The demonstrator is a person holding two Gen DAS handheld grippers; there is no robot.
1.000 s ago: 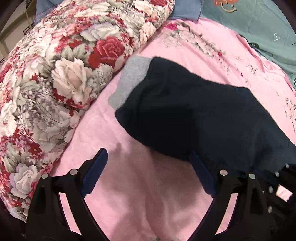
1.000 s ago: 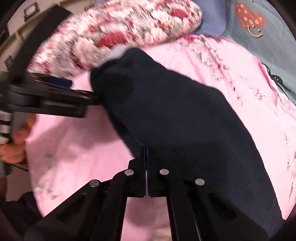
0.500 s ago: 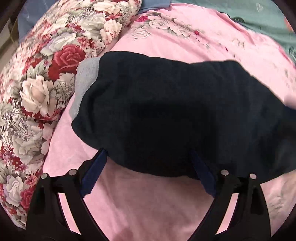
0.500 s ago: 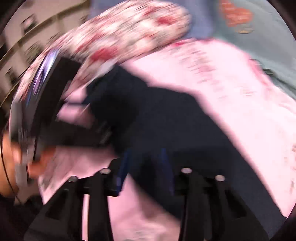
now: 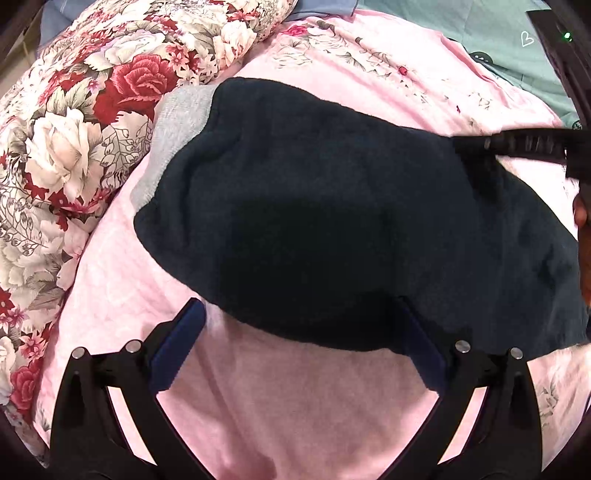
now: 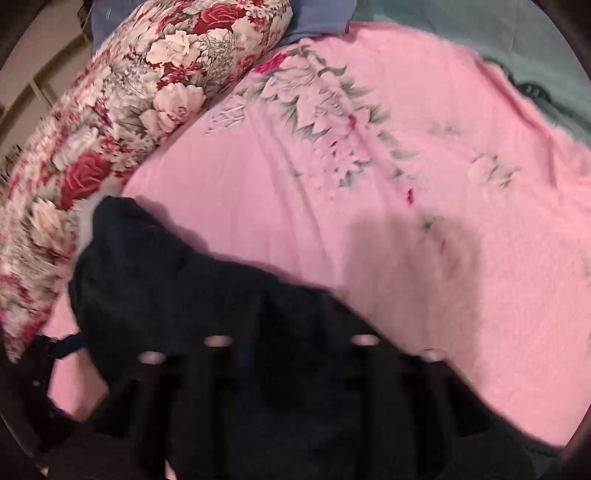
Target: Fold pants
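Note:
Dark navy pants (image 5: 332, 206) with a grey waistband (image 5: 177, 125) lie bunched on the pink sheet (image 5: 295, 398). My left gripper (image 5: 299, 306) is open wide at the pants' near edge, its blue pads (image 5: 177, 343) on either side of the hem and not pressing on it. In the left wrist view my right gripper (image 5: 513, 142) reaches in from the right, low over the far right of the pants. Its own view is blurred: the right gripper (image 6: 291, 306) has its jaws apart and closing over the dark pants (image 6: 177, 280), with the tips lost against the cloth.
A rolled floral quilt (image 5: 81, 122) runs along the left, close to the waistband. A green blanket (image 5: 480, 33) and a blue cloth (image 5: 325, 7) lie at the back. A hand (image 5: 581, 218) shows at the right edge. Bare pink sheet (image 6: 406, 184) stretches beyond the pants.
My right gripper let go of the pants' edge, opened and swept to the right along the pants. My left gripper sank closer to the near hem, staying open.

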